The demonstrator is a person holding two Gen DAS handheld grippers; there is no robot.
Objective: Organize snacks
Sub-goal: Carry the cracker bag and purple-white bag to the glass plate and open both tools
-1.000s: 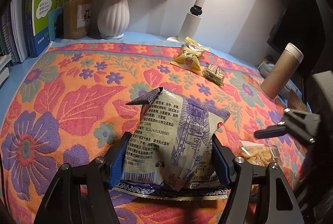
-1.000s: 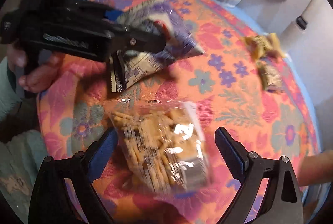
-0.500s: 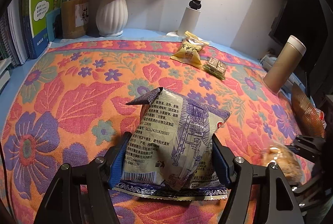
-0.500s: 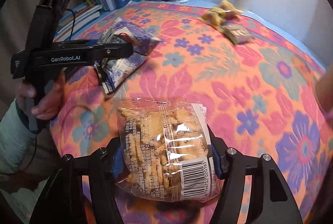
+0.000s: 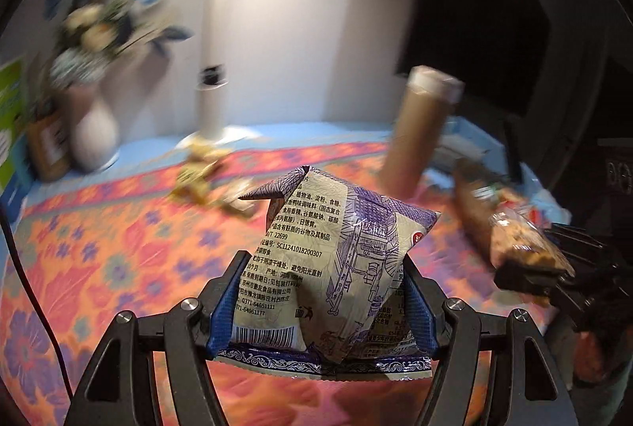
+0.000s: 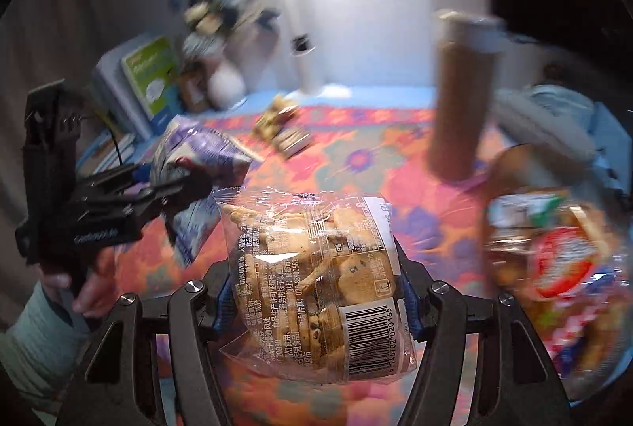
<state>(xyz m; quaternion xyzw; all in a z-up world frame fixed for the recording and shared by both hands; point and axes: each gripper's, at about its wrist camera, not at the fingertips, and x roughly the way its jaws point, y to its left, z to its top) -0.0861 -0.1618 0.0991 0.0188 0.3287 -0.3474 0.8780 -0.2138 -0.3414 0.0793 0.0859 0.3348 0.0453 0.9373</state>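
Left wrist view: the left hand-held gripper (image 5: 322, 311) is closed on a purple-and-cream snack bag (image 5: 332, 267), its blue pads pressed into the bag's lower sides. The bag stands upright between the fingers, printed back facing the camera, its sealed bottom edge hanging just below the pads. It is held up above the surface (image 5: 118, 260), which is covered by an orange floral cloth. Farther back on the cloth lie two small yellow snack packets (image 5: 201, 173), blurred. A tan cylinder (image 5: 419, 133) stands upright to the right, and a white vase (image 5: 95, 137) with flowers stands at the back left beside a white lamp post (image 5: 215, 70). At the right edge the right hand-held gripper (image 5: 530, 267) appears, holding a clear cookie bag (image 5: 518, 240). A large bag of biscuits (image 5: 474, 204) lies near the cylinder's base.

Right wrist view: the right hand-held gripper (image 6: 316, 303) is clamped on the cookie bag (image 6: 312, 279), pads against both sides, barcode at lower right, held above the cloth. To the left, the left hand-held gripper (image 6: 174, 188) holds the snack bag (image 6: 201, 157) above the surface (image 6: 356, 165). The tan cylinder (image 6: 459, 97) stands upright right of centre. The biscuit bag (image 6: 554, 260) fills the right foreground, blurred. The yellow packets (image 6: 281, 125) lie at the back of the cloth, with the vase (image 6: 225, 86) and a green book (image 6: 152, 74) behind.
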